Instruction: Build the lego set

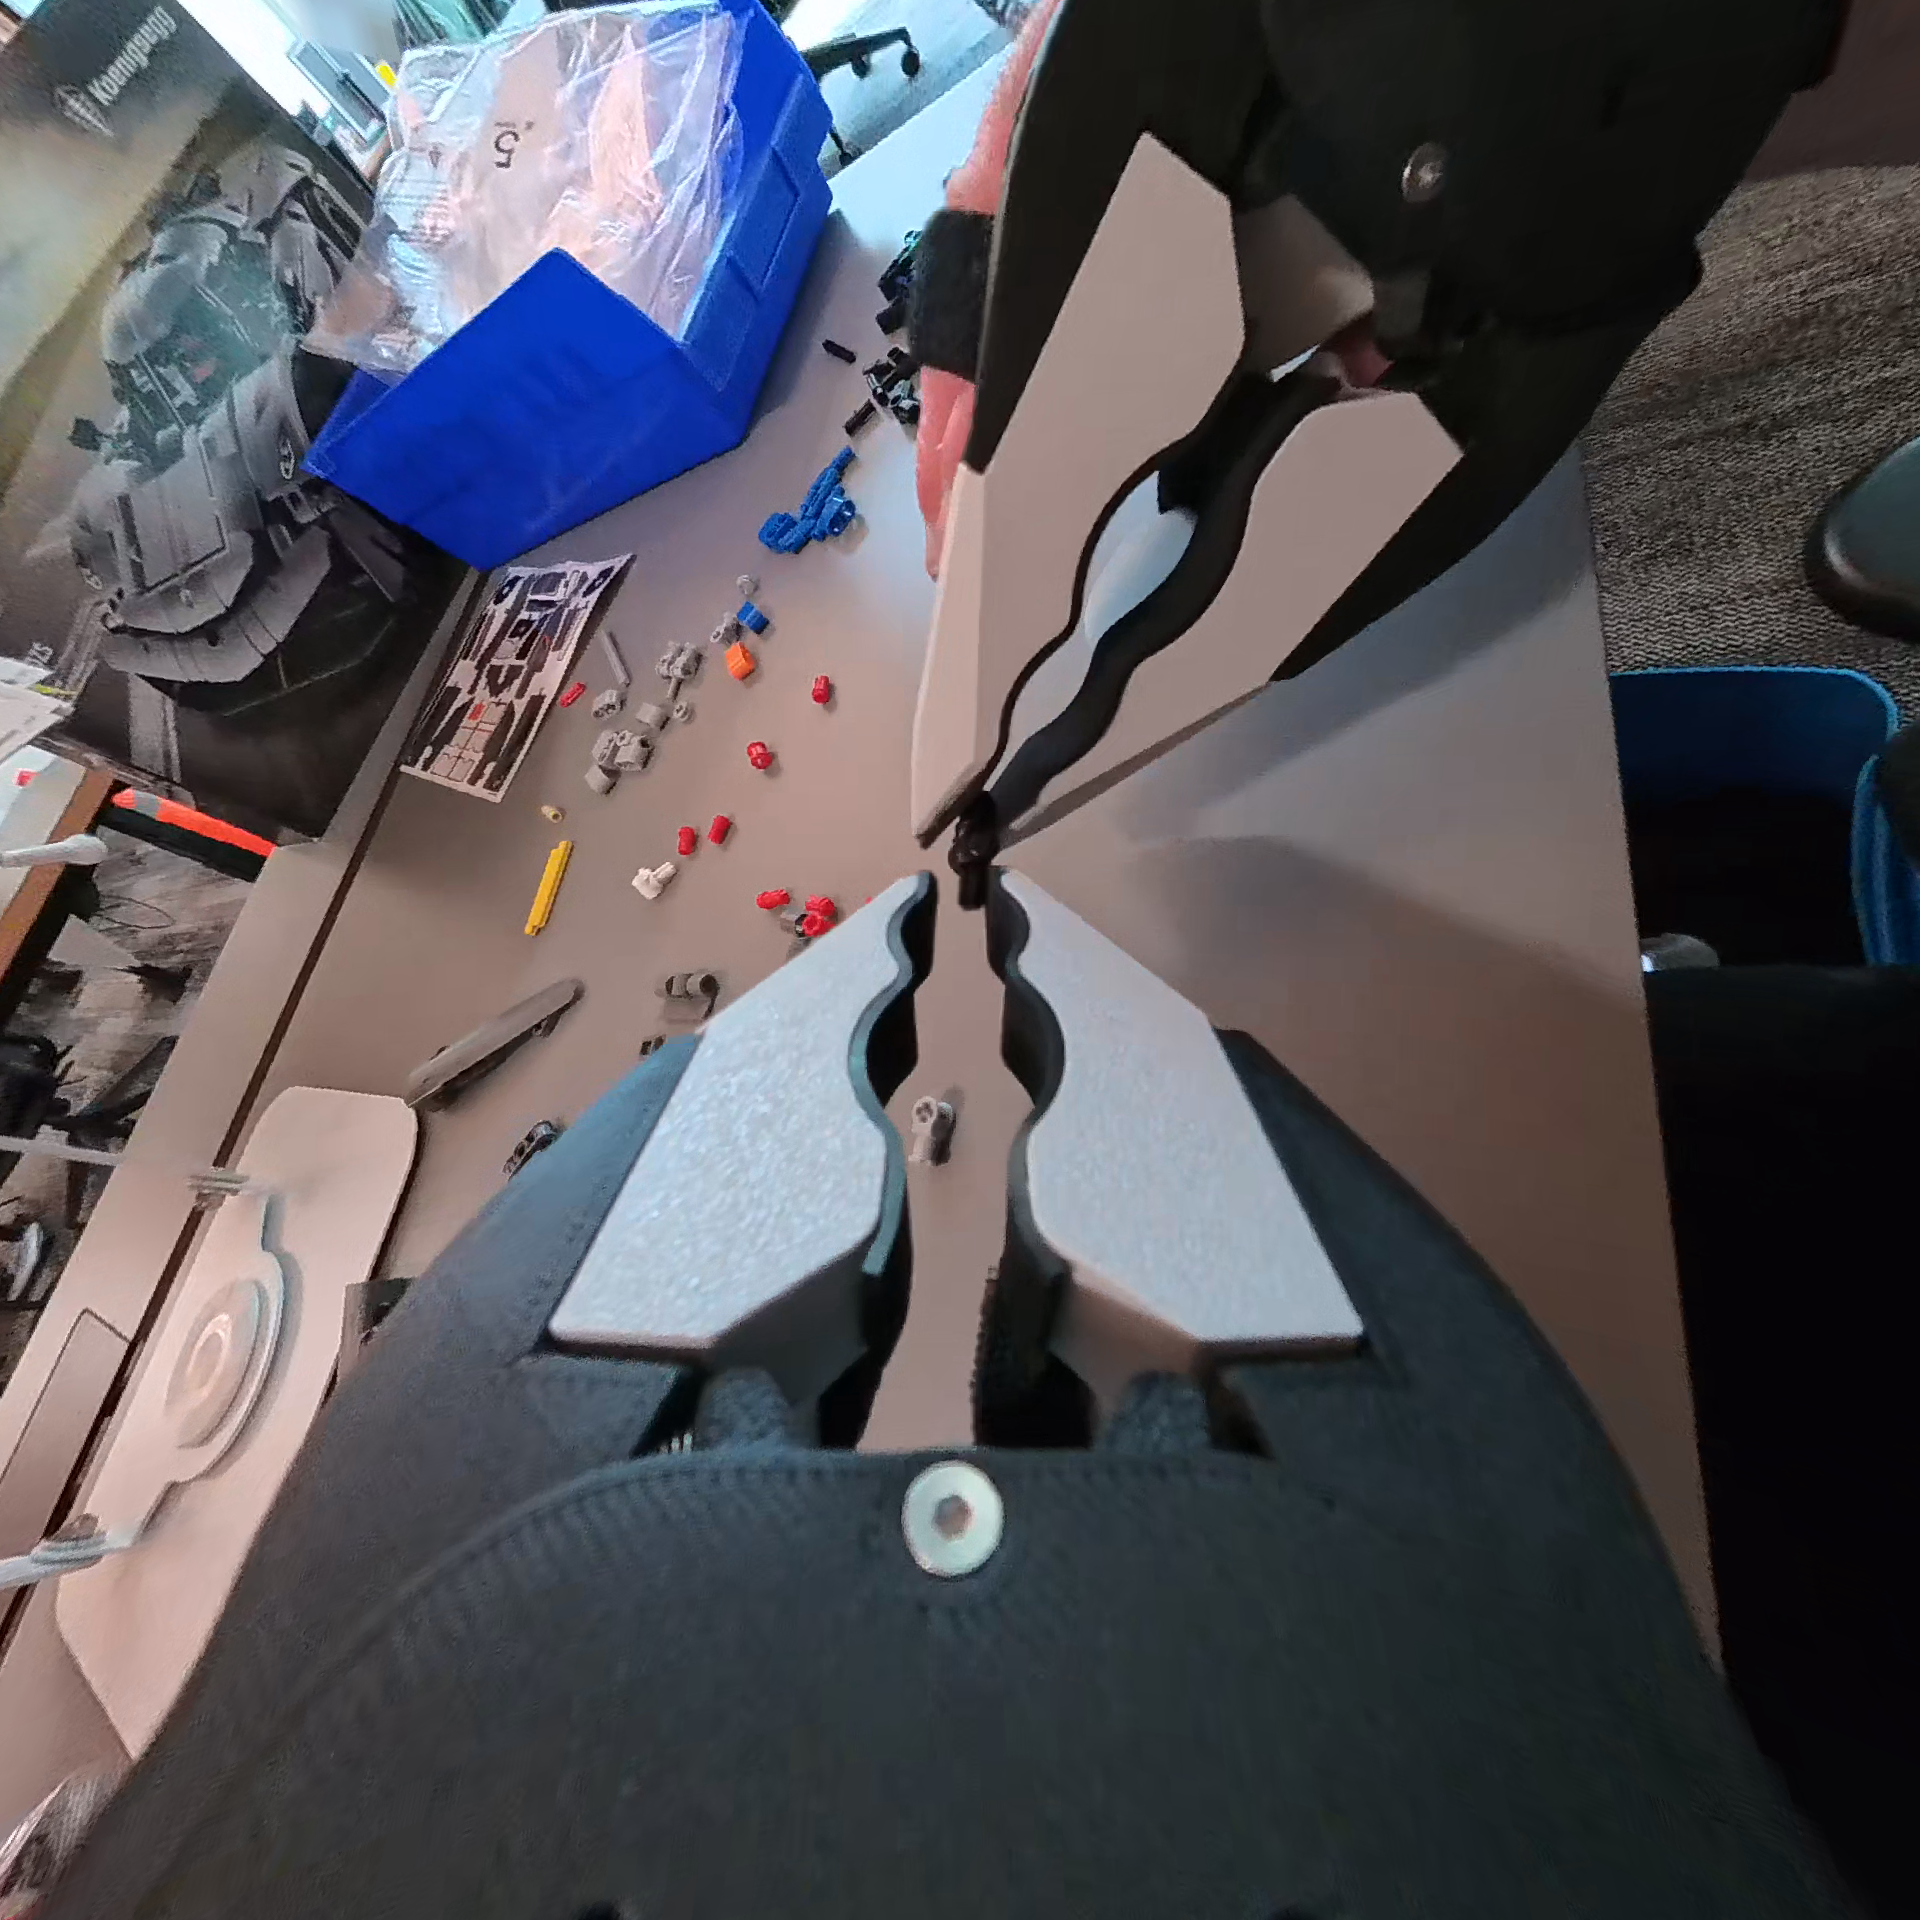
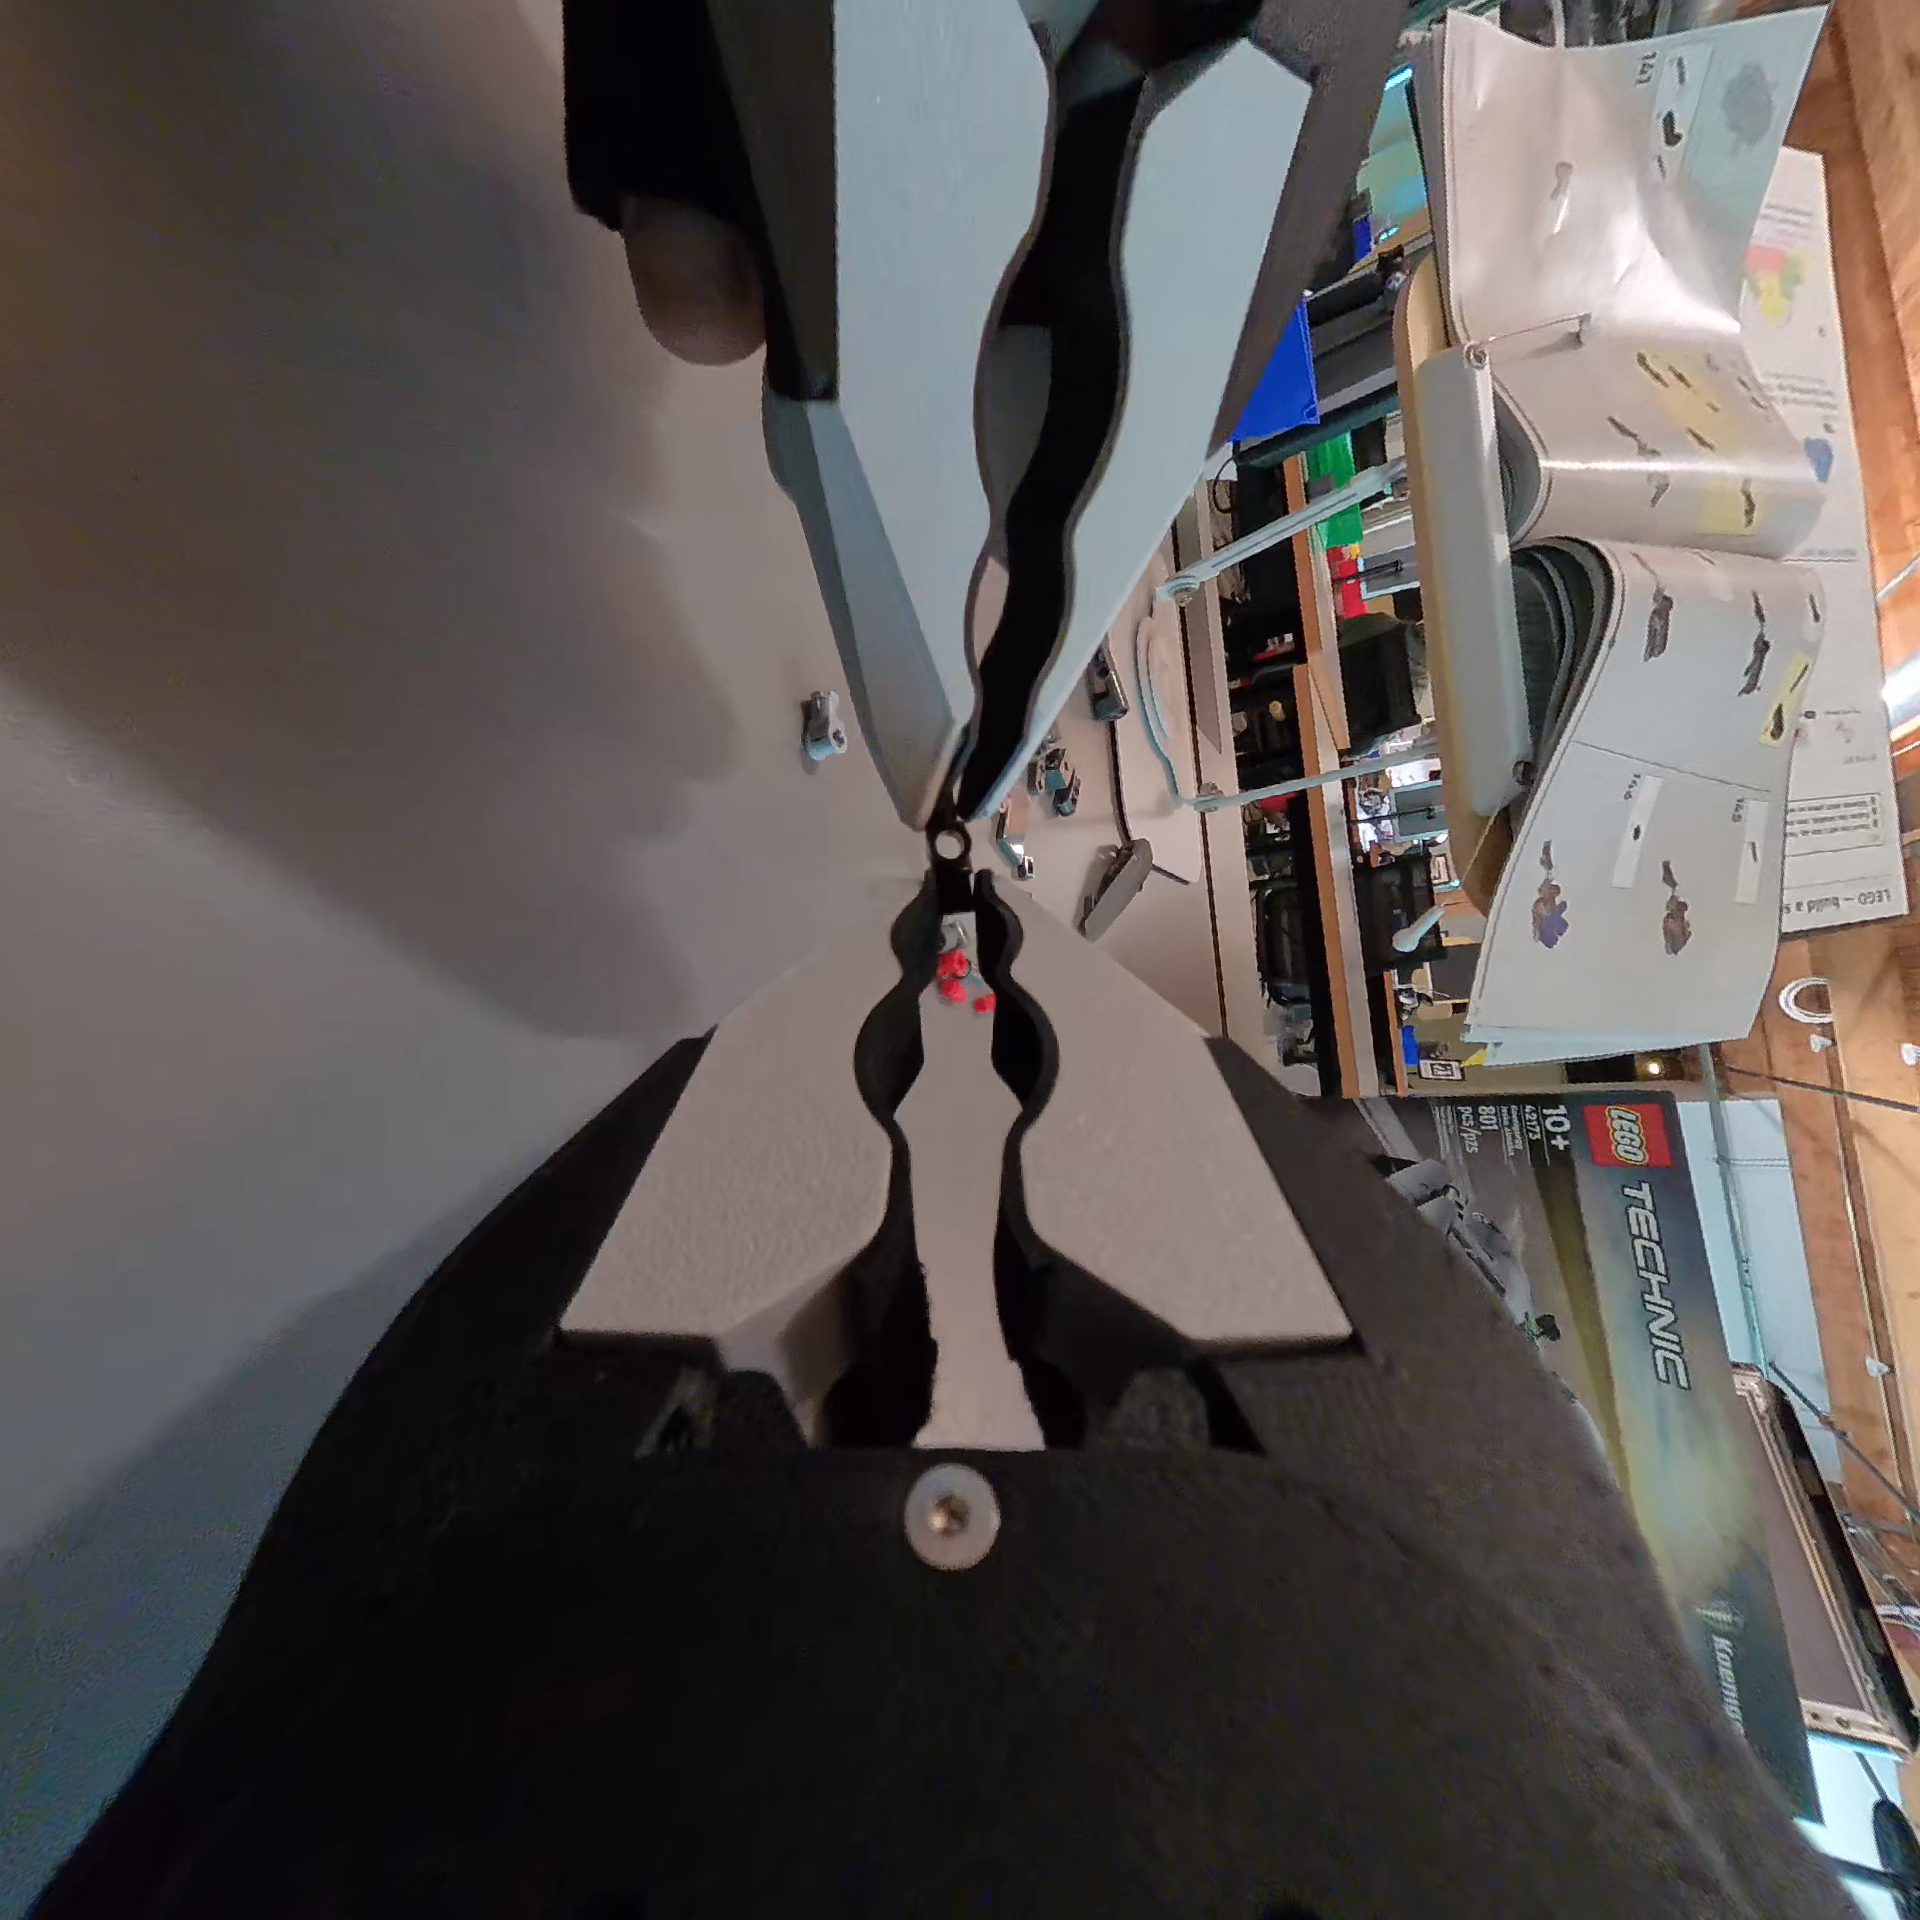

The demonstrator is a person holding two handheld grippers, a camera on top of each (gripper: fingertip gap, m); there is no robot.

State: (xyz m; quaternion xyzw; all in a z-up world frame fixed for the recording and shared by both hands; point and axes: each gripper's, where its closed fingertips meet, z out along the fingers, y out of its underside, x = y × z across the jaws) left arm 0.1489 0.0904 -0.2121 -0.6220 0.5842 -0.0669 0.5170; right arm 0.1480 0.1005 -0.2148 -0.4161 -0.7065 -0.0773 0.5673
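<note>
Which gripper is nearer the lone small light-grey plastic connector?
Left: the connector lies on the table under the left gripper; the right gripper hangs beyond its tips.

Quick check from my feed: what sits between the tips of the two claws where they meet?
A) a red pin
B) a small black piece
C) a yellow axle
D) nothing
B: a small black piece spans the tips of the left claw and right claw; the red pins and yellow axle lie on the table.
</note>
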